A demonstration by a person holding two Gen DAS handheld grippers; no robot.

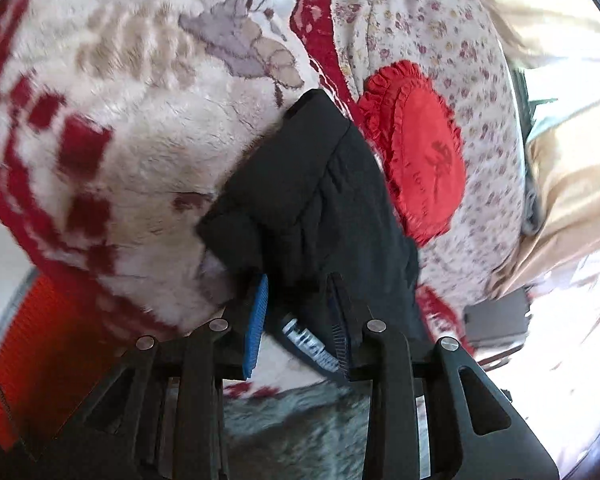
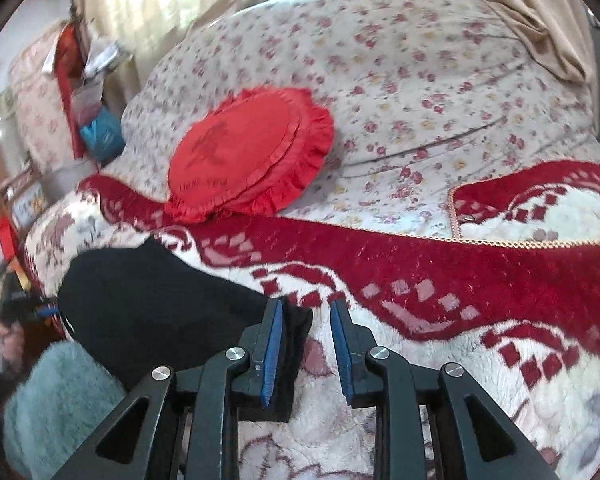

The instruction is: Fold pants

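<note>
Pants (image 1: 312, 200), black and already bunched into a thick bundle, lie on the red-and-white plush blanket (image 1: 112, 128) that covers the bed, just short of the round red frilled cushion (image 1: 416, 160). Seen from the left wrist, their long axis runs from the left claw (image 1: 298, 320) away toward the far side, leaning a little left, and the near end, where a white-lettered waistband label shows, sits between the fingers. That claw looks spread, with the cloth lying loosely in the gap; whether the pads are actually biting it cannot be told.

From the right wrist, the same bundle (image 2: 152, 304) stretches off to the left, and only its right edge reaches the right claw (image 2: 306, 344). The blue pad (image 2: 274, 344) of the left-side finger touches that edge, while the other finger stands clear over bare blanket, so the right claw is spread and holding nothing.

Judging from this, the next fold turns on the left claw, which is nearer the waistband end; the right would have to shift left to take a proper share of cloth
</note>
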